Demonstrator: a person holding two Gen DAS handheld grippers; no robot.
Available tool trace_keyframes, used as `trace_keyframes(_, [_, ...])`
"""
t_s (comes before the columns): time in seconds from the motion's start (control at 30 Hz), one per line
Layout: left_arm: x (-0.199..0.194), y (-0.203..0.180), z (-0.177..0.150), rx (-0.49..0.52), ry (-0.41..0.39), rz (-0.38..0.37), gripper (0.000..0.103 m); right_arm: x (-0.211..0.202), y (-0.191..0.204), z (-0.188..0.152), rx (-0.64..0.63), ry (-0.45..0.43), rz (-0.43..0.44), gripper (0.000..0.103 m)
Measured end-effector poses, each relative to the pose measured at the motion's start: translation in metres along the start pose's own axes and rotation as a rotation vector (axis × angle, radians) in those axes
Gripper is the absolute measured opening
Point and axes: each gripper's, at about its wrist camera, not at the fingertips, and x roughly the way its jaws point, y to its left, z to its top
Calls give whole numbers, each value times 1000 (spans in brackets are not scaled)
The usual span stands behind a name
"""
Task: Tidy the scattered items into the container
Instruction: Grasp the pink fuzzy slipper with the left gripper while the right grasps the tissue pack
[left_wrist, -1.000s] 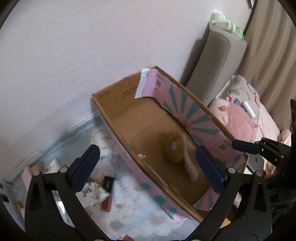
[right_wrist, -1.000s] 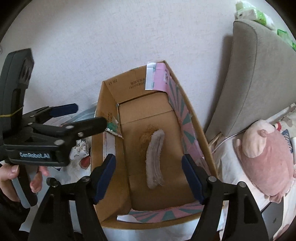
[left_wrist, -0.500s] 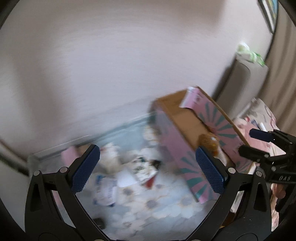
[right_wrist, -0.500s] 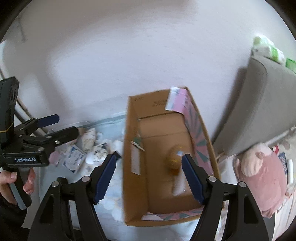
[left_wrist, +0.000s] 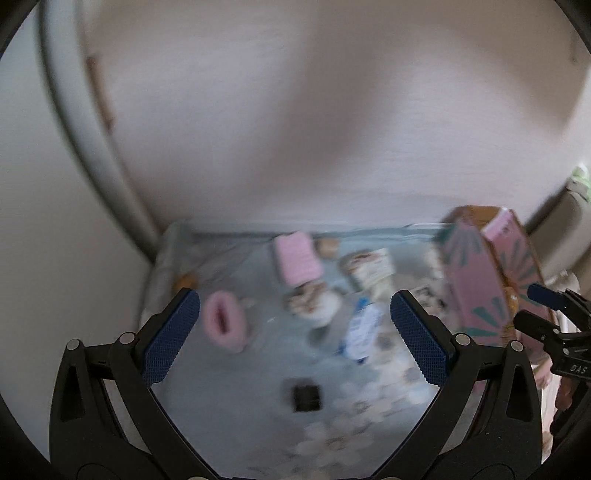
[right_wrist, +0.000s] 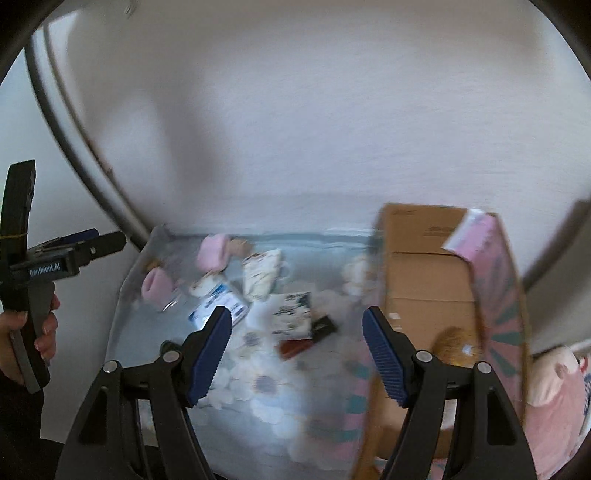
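Observation:
Both views are motion-blurred. The cardboard box (right_wrist: 428, 266) with pink and teal flaps stands at the right, a brown brush (right_wrist: 456, 339) inside; it shows at the right edge of the left wrist view (left_wrist: 476, 273). Scattered items lie on the floral mat (right_wrist: 258, 387): pink rolled cloths (left_wrist: 223, 323) (left_wrist: 297, 260), white patterned pouches (right_wrist: 260, 275), a blue-and-white packet (left_wrist: 360, 328), a printed card (right_wrist: 293, 314), a small dark square (left_wrist: 306, 397). My left gripper (left_wrist: 291, 332) is open and empty above the mat. My right gripper (right_wrist: 297, 356) is open and empty between mat and box.
A white wall rises behind the mat and box. A curved grey frame (left_wrist: 85, 147) stands at the left. A pink plush pig (right_wrist: 554, 398) and a grey sofa back (left_wrist: 557, 229) lie right of the box.
Both grippers have swung left, away from over the box and toward the scattered items on the mat. Both stay open and empty.

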Motion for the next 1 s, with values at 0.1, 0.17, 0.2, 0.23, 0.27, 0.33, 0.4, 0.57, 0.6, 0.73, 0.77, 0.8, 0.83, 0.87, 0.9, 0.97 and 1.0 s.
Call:
trace_keyframes(0.1, [13,23,-12,-45,34,41,103,17,14,0,-32,32,25,69])
trace_keyframes(0.17, [27,38,-21,-81,64,59,103,33,22,0,-53,62,31,69])
trace_keyframes(0.2, [33,43,-25,-95,76,64,103,38,23,0,-57,72,33,69])
trace_keyframes(0.23, [39,48,-29,-111,89,66,103,46,26,-1,-61,89,36,69])
trace_keyframes(0.27, [48,56,-34,-131,106,65,103,55,27,-1,-63,104,37,69])
trace_keyframes(0.33, [63,65,-41,-150,127,62,103,70,28,-2,-72,133,29,69])
trace_keyframes(0.4, [78,71,-44,-162,143,65,103,88,27,-3,-86,165,13,69])
trace_keyframes(0.57, [109,76,-50,-183,169,45,103,124,22,-5,-68,227,-31,69])
trace_keyframes(0.6, [113,76,-52,-182,172,44,103,128,21,-6,-54,237,-35,69])
trace_keyframes(0.73, [126,78,-54,-187,173,40,103,150,9,-10,17,273,-29,69])
trace_keyframes(0.77, [128,79,-53,-190,172,39,103,153,8,-10,22,274,-32,69])
trace_keyframes(0.8, [130,80,-53,-195,170,38,103,155,8,-11,22,277,-34,69])
trace_keyframes(0.83, [132,80,-52,-198,169,36,103,157,7,-10,22,280,-38,69])
trace_keyframes(0.87, [134,81,-52,-199,170,35,103,161,7,-10,20,289,-44,69])
trace_keyframes(0.9, [135,80,-52,-198,171,35,103,163,7,-10,19,292,-48,69])
trace_keyframes(0.97, [138,79,-53,-188,172,31,95,167,7,-10,15,296,-59,69])
trace_keyframes(1.0, [139,78,-53,-182,178,32,92,168,8,-10,11,296,-63,69])
